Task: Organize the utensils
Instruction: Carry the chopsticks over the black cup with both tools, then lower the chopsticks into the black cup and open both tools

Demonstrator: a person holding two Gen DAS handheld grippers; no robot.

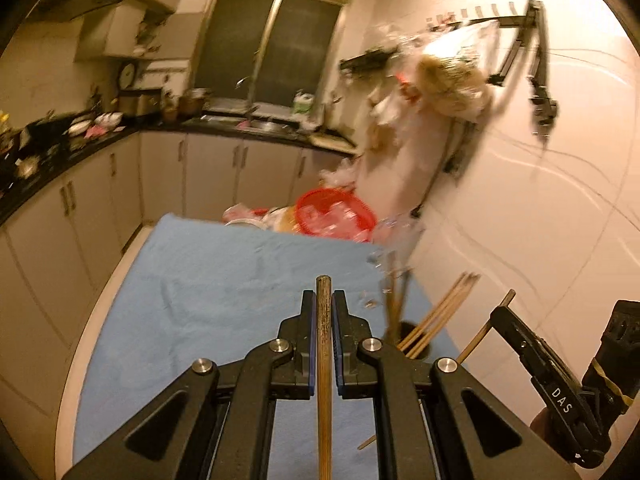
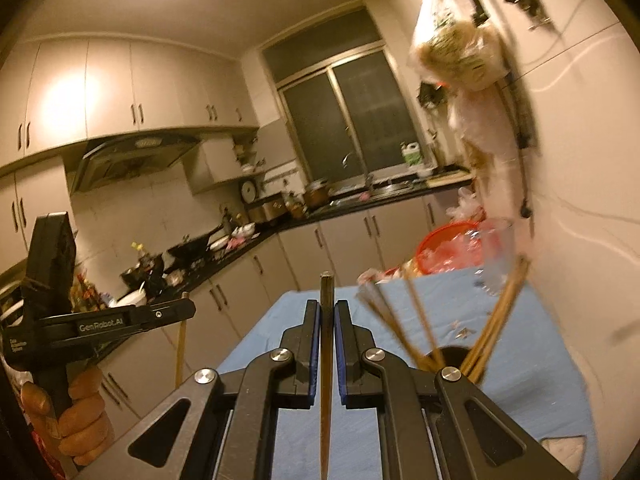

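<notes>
Our left tool [image 1: 323,312] is clamped on one chopstick [image 1: 324,360], and our right tool [image 2: 327,320] pinches another chopstick [image 2: 326,360], both above the blue-clothed tabletop [image 1: 208,280]. More chopsticks [image 1: 436,316] stand in a dark holder [image 1: 416,346] near the wall.

You had open blue cloth [image 1: 224,280] toward the table's left edge; the chopstick holder [image 1: 414,338] and red basket [image 1: 336,216] crowded its wall side.
</notes>
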